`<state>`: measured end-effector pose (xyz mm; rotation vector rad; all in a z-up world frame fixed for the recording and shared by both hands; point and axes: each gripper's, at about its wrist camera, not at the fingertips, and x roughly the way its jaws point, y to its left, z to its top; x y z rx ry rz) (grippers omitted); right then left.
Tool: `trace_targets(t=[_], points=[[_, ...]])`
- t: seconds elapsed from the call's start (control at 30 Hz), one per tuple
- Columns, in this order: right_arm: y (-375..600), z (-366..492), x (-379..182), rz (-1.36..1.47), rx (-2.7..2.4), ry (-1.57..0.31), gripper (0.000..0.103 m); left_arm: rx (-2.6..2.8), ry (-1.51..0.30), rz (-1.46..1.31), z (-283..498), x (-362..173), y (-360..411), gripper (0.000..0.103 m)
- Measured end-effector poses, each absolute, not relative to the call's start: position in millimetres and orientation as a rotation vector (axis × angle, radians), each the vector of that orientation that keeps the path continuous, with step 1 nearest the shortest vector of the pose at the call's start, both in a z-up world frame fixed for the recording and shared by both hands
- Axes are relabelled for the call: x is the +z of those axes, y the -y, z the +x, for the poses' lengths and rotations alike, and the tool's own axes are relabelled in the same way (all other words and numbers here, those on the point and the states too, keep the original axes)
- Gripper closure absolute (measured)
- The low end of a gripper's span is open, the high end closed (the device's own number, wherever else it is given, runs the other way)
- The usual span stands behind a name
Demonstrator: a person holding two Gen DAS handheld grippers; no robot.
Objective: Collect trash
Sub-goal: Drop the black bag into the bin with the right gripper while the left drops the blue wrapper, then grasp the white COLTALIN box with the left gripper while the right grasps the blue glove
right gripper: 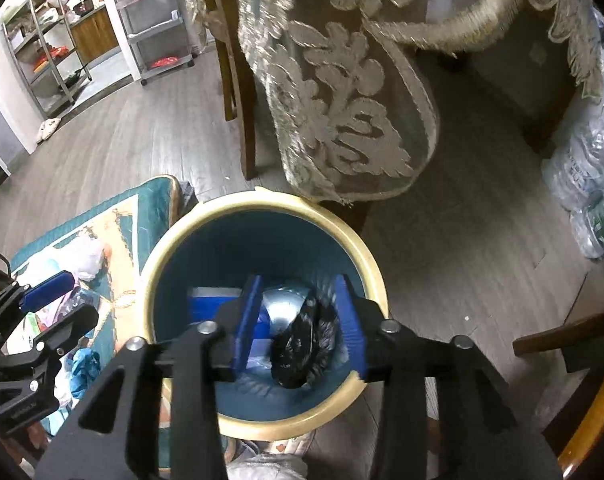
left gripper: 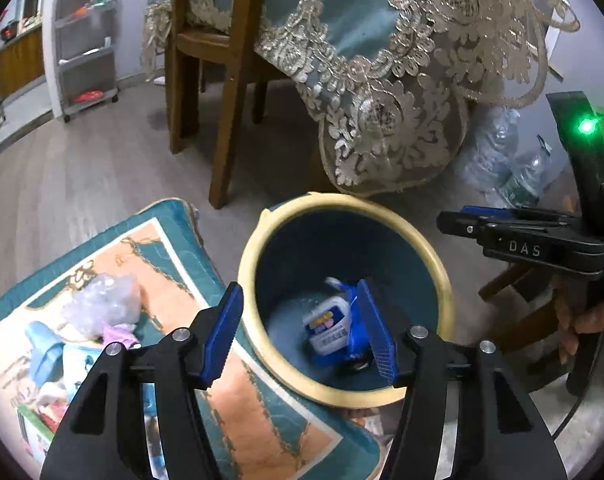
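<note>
A round bin with a cream rim (left gripper: 251, 254) (right gripper: 368, 258) and a teal inside stands on the floor under both grippers. My left gripper (left gripper: 299, 335) hangs open over the bin; a blue and white wrapper (left gripper: 329, 330) lies at the bottom, clear of the pads. My right gripper (right gripper: 299, 320) is open over the same bin, with a blurred black bag (right gripper: 302, 350) and a silvery piece (right gripper: 284, 304) loose below its jaws. The other hand's gripper shows at each view's edge, the right gripper (left gripper: 456, 222) and the left gripper (right gripper: 64, 300). Crumpled clear plastic (left gripper: 102, 304) and other scraps lie on the patterned mat (left gripper: 174, 264).
A lace-edged tablecloth (left gripper: 382, 120) hangs just behind the bin, beside wooden chair legs (left gripper: 226, 128). Clear plastic bottles (right gripper: 586, 184) lie on the floor at right. A wheeled shelf rack (left gripper: 88, 40) stands at the back left. A person's hand (left gripper: 582, 328) holds the right gripper.
</note>
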<state>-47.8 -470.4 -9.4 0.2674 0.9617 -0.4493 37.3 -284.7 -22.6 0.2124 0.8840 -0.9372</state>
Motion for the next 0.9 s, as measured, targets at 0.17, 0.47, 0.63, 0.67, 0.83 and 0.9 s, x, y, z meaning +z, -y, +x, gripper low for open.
trace_targets(t=[0.17,0.47,0.63,0.67,0.83,0.9], points=[[450,-39,7,0.215,-0.415,-0.909,0.035,-0.891,-0.847,0.240,36,-7,258,0.041],[377,-33,35,0.177,-0.314,-0.809,0.023,-0.720,-0.795,0.145,38,35,153,0.029],[326,-14,44,0.102,-0.223,-0.795,0.019,-0.630,-0.806,0.112,42,37,101,0.025],[321,-12,44,0.099,-0.214,-0.796,0.019,-0.618,-0.805,0.114,43,37,95,0.024],[291,2,46,0.084,-0.158,-0.788,0.018,-0.534,-0.814,0.148,47,28,63,0.022],[281,6,43,0.073,-0.140,-0.796,0.018,-0.504,-0.832,0.163,47,21,50,0.022]])
